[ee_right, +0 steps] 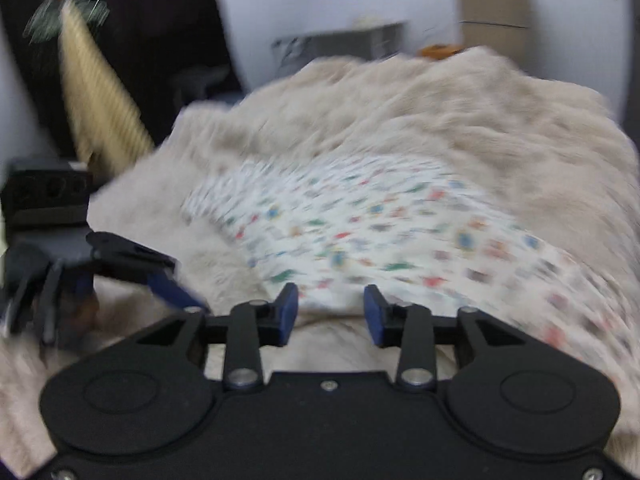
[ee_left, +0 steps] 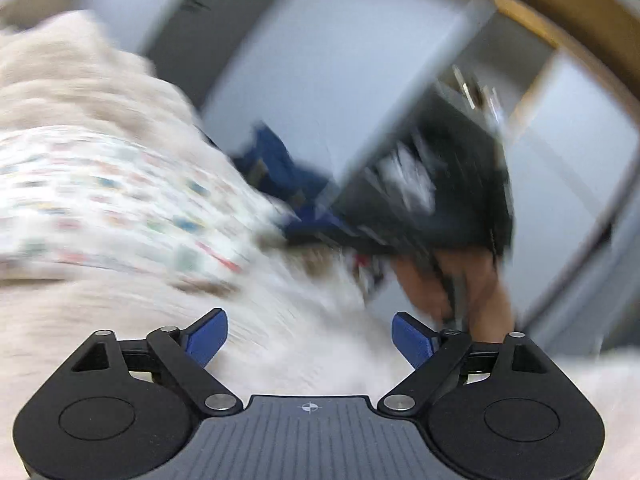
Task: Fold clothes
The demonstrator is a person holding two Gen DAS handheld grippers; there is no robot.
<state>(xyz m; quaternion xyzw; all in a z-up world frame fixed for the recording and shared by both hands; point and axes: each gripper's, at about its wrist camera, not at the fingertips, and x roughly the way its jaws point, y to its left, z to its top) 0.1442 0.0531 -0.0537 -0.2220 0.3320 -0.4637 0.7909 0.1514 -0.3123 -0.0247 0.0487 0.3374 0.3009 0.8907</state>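
Both views are smeared by motion blur; fine detail is unreadable.

**Work surface.** A cream fleecy blanket (ee_right: 400,120) covers the bed-like surface. The garment to be folded, a white cloth with small coloured printed patches (ee_right: 360,232), lies spread flat on the blanket. In the left wrist view the same garment (ee_left: 100,200) appears at the left, on the blanket (ee_left: 80,88).

**Left gripper.** The left gripper (ee_left: 310,338) points slightly downward over bare blanket, to the right of the garment. Its blue pads (ee_left: 208,336) stand far apart, released, with nothing between them but the blanket below. In the right wrist view this gripper (ee_right: 172,284) enters from the left edge, low over the blanket, near the garment's left border; whether it touches the fabric cannot be told.

**Right gripper.** The right gripper (ee_right: 331,312) tilts more steeply downward, aimed at the near edge of the garment. Its blue fingers (ee_right: 288,304) stand partly apart. The garment edge lies just beyond the fingertips; no cloth is visibly pinched between the pads, so the jaws read as released. In the left wrist view the right gripper body (ee_left: 432,184) shows as a dark blurred mass at the right, with the person's hand (ee_left: 460,288) wrapped around its handle beneath it.

**Surroundings.** A pale wall (ee_right: 340,0), a cardboard box (ee_right: 492,8) and a ribbed yellow cloth (ee_right: 96,100) hanging at the left lie beyond the bed.
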